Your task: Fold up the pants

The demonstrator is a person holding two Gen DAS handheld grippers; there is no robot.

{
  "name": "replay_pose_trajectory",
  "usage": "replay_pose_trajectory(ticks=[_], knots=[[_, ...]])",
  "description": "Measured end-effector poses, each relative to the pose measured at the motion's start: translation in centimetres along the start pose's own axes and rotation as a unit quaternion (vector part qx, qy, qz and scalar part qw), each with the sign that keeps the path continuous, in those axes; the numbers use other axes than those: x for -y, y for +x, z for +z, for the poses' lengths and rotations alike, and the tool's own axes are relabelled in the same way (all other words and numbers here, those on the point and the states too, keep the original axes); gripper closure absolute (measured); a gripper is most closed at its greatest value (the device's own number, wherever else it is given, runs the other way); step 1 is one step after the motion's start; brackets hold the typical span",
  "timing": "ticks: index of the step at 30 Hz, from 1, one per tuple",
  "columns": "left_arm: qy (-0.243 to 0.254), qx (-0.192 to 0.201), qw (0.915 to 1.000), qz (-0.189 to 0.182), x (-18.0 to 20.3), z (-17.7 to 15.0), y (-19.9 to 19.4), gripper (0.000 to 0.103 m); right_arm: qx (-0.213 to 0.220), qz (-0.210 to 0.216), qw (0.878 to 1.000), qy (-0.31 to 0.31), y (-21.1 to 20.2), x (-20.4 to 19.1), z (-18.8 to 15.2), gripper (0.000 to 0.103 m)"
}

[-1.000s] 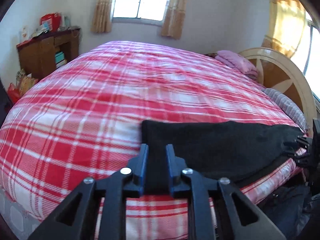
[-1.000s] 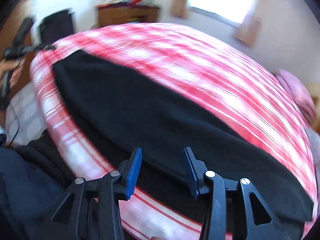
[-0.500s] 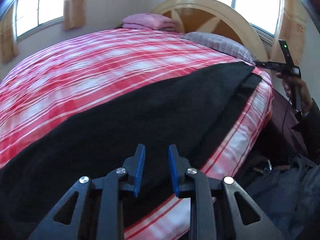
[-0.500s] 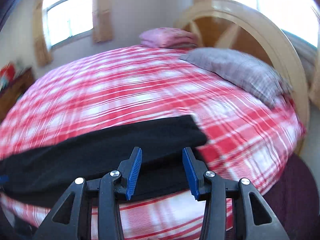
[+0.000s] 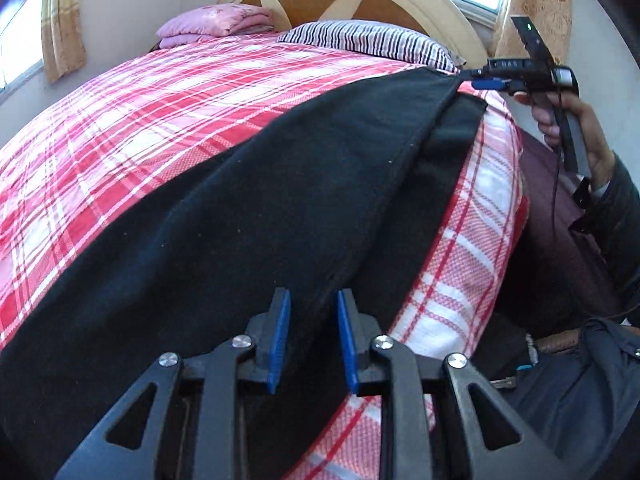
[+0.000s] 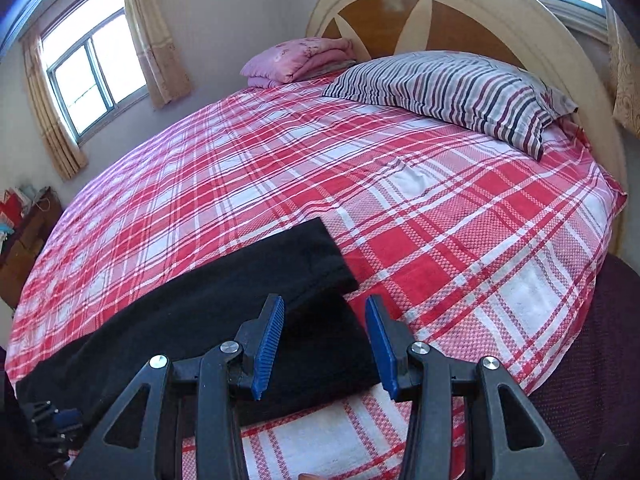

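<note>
While both grippers hover with their jaws apart and holding nothing, the pants lie laid out along the near edge of the bed. The left gripper (image 5: 310, 336) has turned since a second ago: then it faced the window wall with its blue pads drawn close around the cloth's end, and now it looks down the length of the garment toward the headboard (image 5: 360, 4), its pads spread over the dark fabric without pinching it. The right gripper (image 6: 325, 346) has swung round too, from a blurred view toward the foot of the bed to a steady one over the cuff end, its pads well open above the lower leg. The pants (image 5: 248, 216) stretch from the left gripper to the near corner by the striped pillow (image 6: 452, 92), one leg stacked on the other but not quite matched, the lower one showing along the bed's (image 6: 400, 184) near edge. By my judgement the lengthwise fold is done and released, so the next step is taking one end and carrying it to the other.
</note>
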State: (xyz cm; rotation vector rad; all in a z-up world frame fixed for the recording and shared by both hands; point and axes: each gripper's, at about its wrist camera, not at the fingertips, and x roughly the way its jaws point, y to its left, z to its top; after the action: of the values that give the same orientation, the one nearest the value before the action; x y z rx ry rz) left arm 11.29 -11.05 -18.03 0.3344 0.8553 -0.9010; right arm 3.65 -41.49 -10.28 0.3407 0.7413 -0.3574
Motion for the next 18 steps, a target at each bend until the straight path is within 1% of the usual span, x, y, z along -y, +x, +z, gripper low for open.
replay_pose_trajectory(ticks=[4,7,9,10,11,12,13,14,15,17,18], knots=[[0.016,0.000,0.9997,0.019,0.8,0.0,0.0,0.077,0.002,0.015,1.000,0.017,0.6,0.8,0.6,0.058],[0.039,-0.003,0.9984,0.039,1.7,-0.1,0.1,0.077,0.003,0.024,1.000,0.018,1.1,0.8,0.9,0.058],[0.045,-0.008,0.9978,0.048,1.8,0.0,0.3,0.077,0.004,0.034,0.999,0.014,1.5,0.6,1.1,0.059],[0.041,-0.007,0.9980,0.049,1.7,0.1,0.4,0.081,0.002,0.035,0.999,0.012,1.7,0.5,1.1,0.061],[0.032,-0.006,0.9984,0.047,1.4,0.2,0.4,0.088,-0.001,0.034,0.999,0.010,1.9,0.4,1.1,0.065],[0.028,-0.006,0.9985,0.047,1.1,0.4,0.5,0.090,-0.002,0.032,0.999,0.008,2.1,0.3,1.1,0.073],[0.020,-0.004,0.9987,0.047,0.7,0.5,0.4,0.093,-0.005,0.031,0.999,0.006,2.4,0.3,1.0,0.084],[0.014,-0.002,0.9990,0.043,0.5,0.6,0.4,0.095,-0.006,0.029,1.000,0.003,2.5,0.2,0.9,0.091],[0.006,0.000,0.9991,0.042,0.2,0.7,0.4,0.096,-0.007,0.026,1.000,-0.001,2.6,0.1,0.8,0.096],[0.002,0.004,0.9992,0.039,0.2,0.7,0.3,0.097,-0.004,0.028,1.000,0.000,2.6,0.3,0.7,0.096],[0.002,0.013,0.9990,0.042,0.2,0.8,-0.1,0.098,-0.001,0.031,1.000,0.002,2.5,0.4,0.7,0.097]])
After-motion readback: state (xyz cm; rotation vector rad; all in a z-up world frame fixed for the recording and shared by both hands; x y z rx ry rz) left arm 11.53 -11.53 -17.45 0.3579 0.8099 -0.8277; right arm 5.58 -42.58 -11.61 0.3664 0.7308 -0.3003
